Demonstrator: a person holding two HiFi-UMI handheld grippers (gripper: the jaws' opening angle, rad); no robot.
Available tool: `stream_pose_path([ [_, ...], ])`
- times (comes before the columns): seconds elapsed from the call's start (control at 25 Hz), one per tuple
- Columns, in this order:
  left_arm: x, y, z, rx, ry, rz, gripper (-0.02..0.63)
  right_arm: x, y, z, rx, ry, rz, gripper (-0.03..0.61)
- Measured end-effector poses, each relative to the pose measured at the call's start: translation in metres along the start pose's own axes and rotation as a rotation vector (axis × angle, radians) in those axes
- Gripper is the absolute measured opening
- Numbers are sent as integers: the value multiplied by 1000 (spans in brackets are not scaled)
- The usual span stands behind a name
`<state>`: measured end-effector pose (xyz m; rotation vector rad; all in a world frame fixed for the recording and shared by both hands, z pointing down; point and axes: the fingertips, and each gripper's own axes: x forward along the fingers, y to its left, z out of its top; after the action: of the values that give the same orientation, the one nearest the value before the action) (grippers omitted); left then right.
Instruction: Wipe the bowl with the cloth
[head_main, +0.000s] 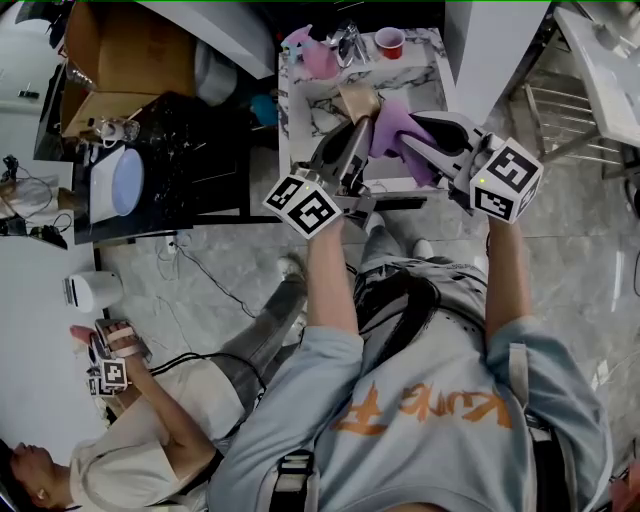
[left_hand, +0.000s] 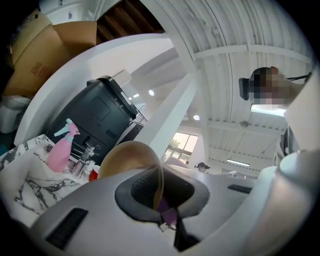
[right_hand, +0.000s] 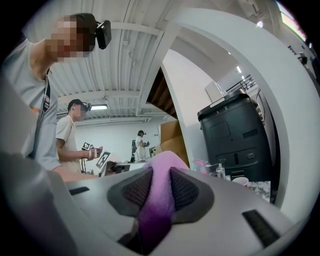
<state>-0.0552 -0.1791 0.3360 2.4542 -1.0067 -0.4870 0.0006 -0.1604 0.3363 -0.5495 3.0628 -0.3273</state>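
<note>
In the head view both grippers are raised over the marble table. My left gripper is shut on the rim of a tan bowl, held tilted. In the left gripper view the thin bowl rim runs between the pads, with a scrap of purple cloth behind it. My right gripper is shut on a purple cloth, which lies against the bowl. In the right gripper view the cloth bulges up between the dark pads.
A pink spray bottle, a red cup and metal items stand at the table's far end. A black bin and a cardboard box are to the left. Another person with grippers sits at the lower left.
</note>
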Motion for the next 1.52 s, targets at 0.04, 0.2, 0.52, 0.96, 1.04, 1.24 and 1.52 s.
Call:
stream_pose_path([
  [0.04, 1, -1, -3, 2, 13, -10, 34, -2, -3, 3, 3, -16, -13, 118],
  [0.2, 3, -14, -7, -21, 19, -97, 34, -8, -15, 13, 14, -67, -65, 118],
  [0.52, 6, -47, -14, -33, 42, -282, 34, -26, -38, 24, 83, -176, -139, 118],
  [0.96, 10, -77, -8, -64, 33, -458, 34, -39, -68, 26, 150, -226, -269, 118],
  [1.04, 12, -80, -8, -59, 40, -472, 34, -40, -73, 25, 153, -222, -291, 118],
  [1.24, 13, -81, -7, -42, 45, -468, 34, -45, -88, 17, 154, -181, -389, 118],
  [1.52, 16, -51, -6, -35, 31, -317, 34, -61, -119, -5, 187, -107, -589, 118],
])
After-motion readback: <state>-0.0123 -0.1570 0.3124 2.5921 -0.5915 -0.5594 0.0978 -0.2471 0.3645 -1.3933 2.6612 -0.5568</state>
